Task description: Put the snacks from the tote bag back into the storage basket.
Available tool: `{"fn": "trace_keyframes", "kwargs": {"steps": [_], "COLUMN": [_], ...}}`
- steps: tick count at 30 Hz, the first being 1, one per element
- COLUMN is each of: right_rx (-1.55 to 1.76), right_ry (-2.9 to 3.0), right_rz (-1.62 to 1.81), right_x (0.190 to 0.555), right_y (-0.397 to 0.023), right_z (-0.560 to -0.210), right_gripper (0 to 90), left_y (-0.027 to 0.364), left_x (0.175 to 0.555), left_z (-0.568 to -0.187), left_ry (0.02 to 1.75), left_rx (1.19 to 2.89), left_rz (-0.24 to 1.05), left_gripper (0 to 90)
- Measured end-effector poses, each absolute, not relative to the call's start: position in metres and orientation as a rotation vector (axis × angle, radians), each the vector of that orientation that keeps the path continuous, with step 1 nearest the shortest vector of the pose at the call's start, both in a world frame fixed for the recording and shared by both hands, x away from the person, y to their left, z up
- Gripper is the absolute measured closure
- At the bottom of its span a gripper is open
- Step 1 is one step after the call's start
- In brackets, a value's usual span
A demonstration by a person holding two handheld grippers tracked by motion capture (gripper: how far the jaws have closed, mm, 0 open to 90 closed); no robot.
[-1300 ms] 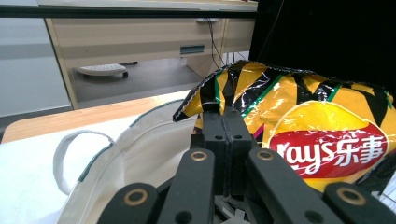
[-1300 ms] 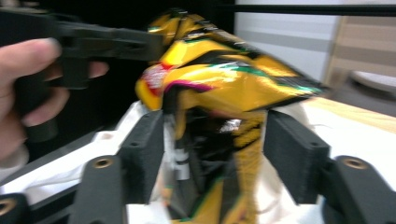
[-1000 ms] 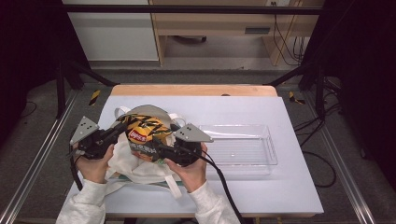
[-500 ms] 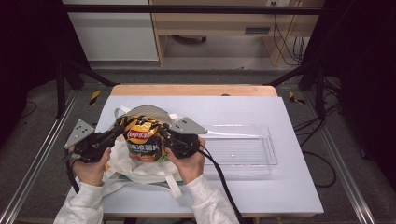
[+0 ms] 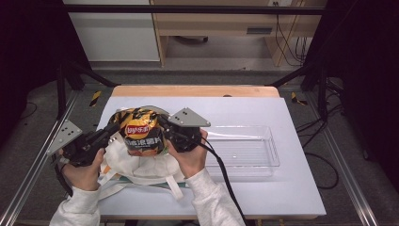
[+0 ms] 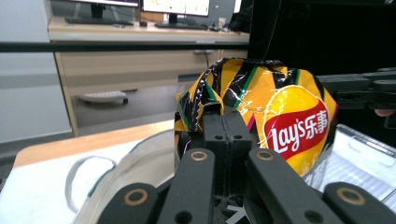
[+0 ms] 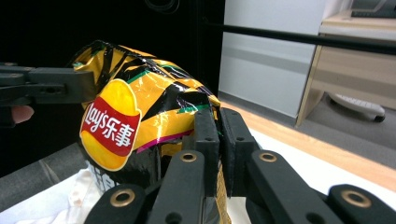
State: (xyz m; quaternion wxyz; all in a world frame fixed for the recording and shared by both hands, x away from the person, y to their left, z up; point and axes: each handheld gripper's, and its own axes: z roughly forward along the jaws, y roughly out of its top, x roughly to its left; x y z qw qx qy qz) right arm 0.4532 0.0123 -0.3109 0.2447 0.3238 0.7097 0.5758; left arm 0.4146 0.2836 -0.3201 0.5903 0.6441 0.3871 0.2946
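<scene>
The light, crinkly, crushable Lay's chip bag [image 5: 140,132] is pinched at opposite edge seams between the closed left hand-held gripper [image 6: 223,122] and right hand-held gripper [image 7: 218,123].

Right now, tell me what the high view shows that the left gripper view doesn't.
High view alone: the whole clear plastic tray, the white cloth bag under the chips, both hands, and the left tool from outside.

Left gripper view alone: monitors and a keyboard on a desk behind the table.

Both: the Lay's chip bag pinched at opposite edges, with the right tool at its far side.
</scene>
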Motion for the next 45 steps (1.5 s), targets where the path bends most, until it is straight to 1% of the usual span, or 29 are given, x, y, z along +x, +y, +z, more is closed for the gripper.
{"fn": "trace_keyframes", "kwargs": {"steps": [15,29,45], "right_rx": [0.826,0.823,0.859], "right_ry": [1.904,1.841,1.799], "right_rz": [1.607,1.613,1.582], "right_x": [0.448,0.443,0.44], "right_y": [-0.01,-0.041,-0.085], "right_z": [-0.279,-0.251,-0.242], "right_gripper": [87.0,86.9,86.8], "left_y": [0.265,0.234,0.191], "left_x": [0.406,0.412,0.424], "left_z": [-0.293,-0.261,-0.255], "left_ry": [0.848,0.801,0.758], "left_rx": [1.454,1.459,1.481], "left_rz": [0.703,0.713,0.677], "left_gripper": [90.0,90.0,89.9]}}
